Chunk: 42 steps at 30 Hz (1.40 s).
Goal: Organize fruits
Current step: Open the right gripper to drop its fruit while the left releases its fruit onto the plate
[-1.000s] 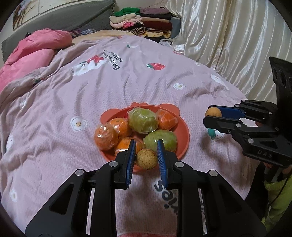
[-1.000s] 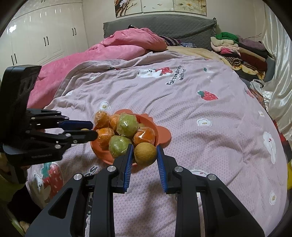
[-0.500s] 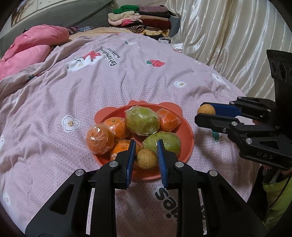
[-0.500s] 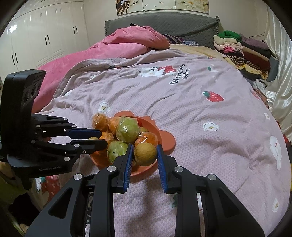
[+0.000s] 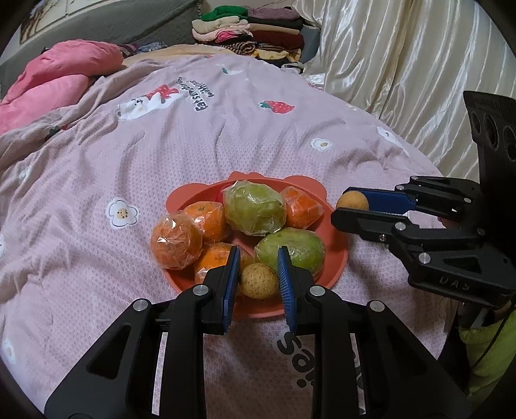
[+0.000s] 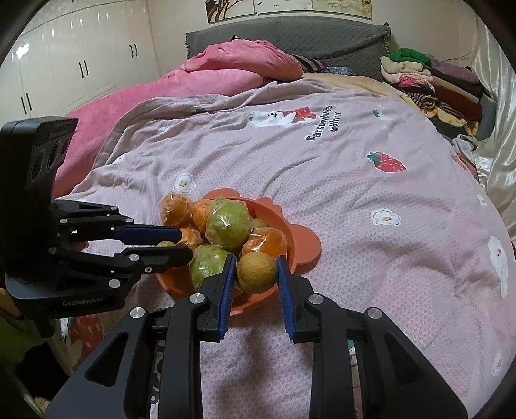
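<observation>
An orange-red plate [image 5: 335, 267] [image 6: 303, 245] lies on the bed, piled with plastic-wrapped oranges [image 5: 175, 242] and green fruits [image 5: 254, 209] [image 6: 227, 222]. My left gripper [image 5: 258, 258] is shut on a small speckled brown fruit [image 5: 258, 280] just above the plate's near rim. The right wrist view shows the left gripper [image 6: 182, 243] reaching in from the left with that fruit [image 6: 166, 244] half hidden. My right gripper [image 6: 255, 261] is shut on a larger round tan fruit [image 6: 256, 272] over the plate's near edge. In the left wrist view the right gripper [image 5: 346, 206] hangs at the plate's right rim.
The bed has a pink printed cover [image 5: 193, 145], with a rumpled pink quilt [image 6: 225, 64] at its head. Folded clothes [image 5: 251, 29] are stacked at the far corner, a satin curtain [image 5: 403, 58] hangs alongside, and white wardrobes [image 6: 80, 64] stand behind. A green sleeve [image 5: 483, 348] shows low right.
Both grippers have closed in on the plate with their fruits still held. The left one's fruit now hangs over the plate's near rim, and the right one sits closer to the plate's right side.
</observation>
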Available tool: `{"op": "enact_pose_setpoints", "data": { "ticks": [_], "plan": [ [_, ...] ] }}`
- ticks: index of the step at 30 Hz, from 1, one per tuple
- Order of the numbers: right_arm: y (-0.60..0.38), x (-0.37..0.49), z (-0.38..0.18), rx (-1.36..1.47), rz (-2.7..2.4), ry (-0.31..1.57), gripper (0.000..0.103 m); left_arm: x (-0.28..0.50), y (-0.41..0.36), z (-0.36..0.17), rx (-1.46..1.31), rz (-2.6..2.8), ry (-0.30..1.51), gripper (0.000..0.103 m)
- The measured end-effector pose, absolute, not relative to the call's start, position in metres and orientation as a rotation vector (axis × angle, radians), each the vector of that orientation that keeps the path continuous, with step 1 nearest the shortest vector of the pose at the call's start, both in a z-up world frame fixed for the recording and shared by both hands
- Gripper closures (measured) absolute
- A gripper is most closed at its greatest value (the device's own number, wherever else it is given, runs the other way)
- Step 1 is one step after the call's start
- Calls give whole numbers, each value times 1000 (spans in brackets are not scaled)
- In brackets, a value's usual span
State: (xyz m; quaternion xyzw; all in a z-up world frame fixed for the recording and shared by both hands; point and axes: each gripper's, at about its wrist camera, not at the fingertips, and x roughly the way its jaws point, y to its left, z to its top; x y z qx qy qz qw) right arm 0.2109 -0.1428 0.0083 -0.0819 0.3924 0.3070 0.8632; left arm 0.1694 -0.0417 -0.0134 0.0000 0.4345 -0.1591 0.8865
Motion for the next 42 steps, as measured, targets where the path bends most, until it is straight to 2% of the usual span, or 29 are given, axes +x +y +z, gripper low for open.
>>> {"op": "enact_pose_setpoints", "data": {
  "ticks": [16,18,35,38,42],
  "plan": [
    [-144,213,5,-173,648,826,78,170,-37,-11,-7,-322,905,86],
    [-144,213,5,-176,649,827,78,169,-37,-10,-5,-320,903,80],
    [-135,211,6,-195,659,831,78,169,-29,0,-22,-308,889,79],
    [-135,211,7,-194,654,831,69,169,-29,0,-22,-307,892,79],
    [-137,210,7,-193,646,831,67,169,-29,0,-22,-305,895,77]
  ]
}}
